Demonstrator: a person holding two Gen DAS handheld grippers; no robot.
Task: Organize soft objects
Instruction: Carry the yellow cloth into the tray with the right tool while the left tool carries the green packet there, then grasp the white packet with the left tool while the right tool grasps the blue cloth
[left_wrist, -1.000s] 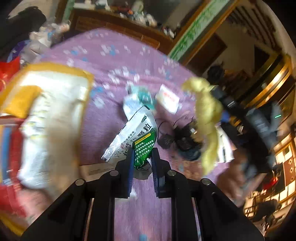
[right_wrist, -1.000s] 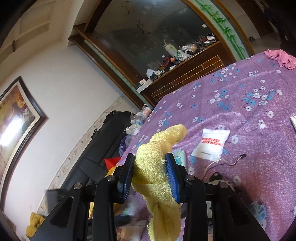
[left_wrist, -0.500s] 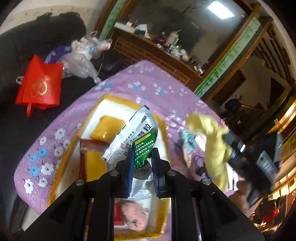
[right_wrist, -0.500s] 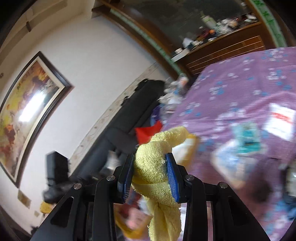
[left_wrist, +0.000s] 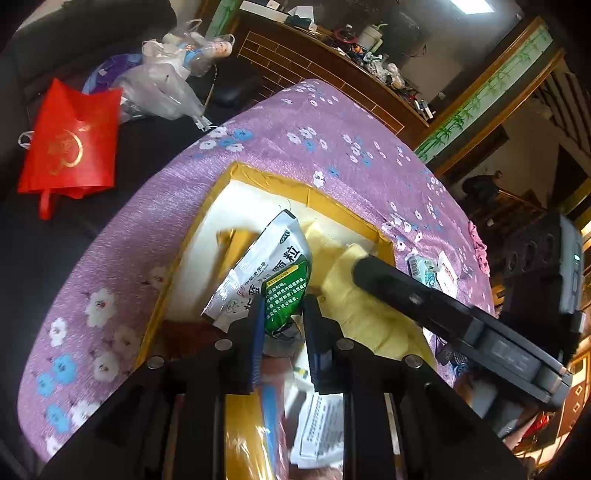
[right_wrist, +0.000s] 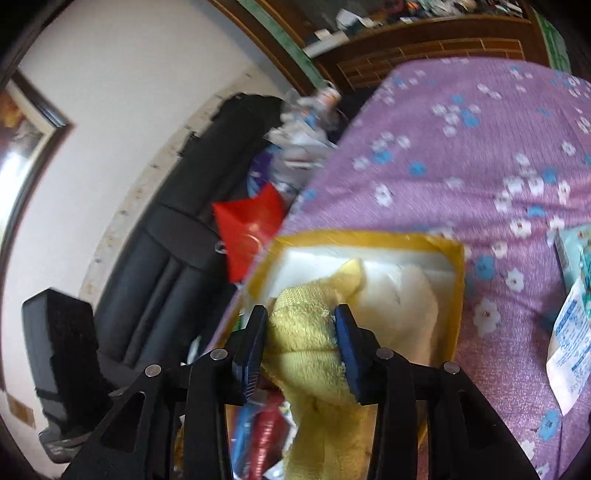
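Note:
My left gripper (left_wrist: 283, 314) is shut on a white and green medicine sachet (left_wrist: 269, 277) and holds it over a yellow-rimmed box (left_wrist: 280, 184) with a white lining. My right gripper (right_wrist: 300, 332) is shut on a yellow towel (right_wrist: 310, 339) and holds it over the same box (right_wrist: 369, 236). In the left wrist view the right gripper's body (left_wrist: 443, 310) reaches in from the right, with the towel (left_wrist: 354, 306) draped into the box. Packets fill the near part of the box.
The box sits on a purple flowered tablecloth (left_wrist: 332, 147). More packets (left_wrist: 428, 269) lie on the cloth right of the box (right_wrist: 569, 325). A red bag (left_wrist: 70, 144) and plastic bags (left_wrist: 162, 81) lie on a black sofa beyond the table's edge.
Both grippers have swung left from the middle of the table to over the box, the left carrying the sachet, the right the towel. The towel now hangs into the box.

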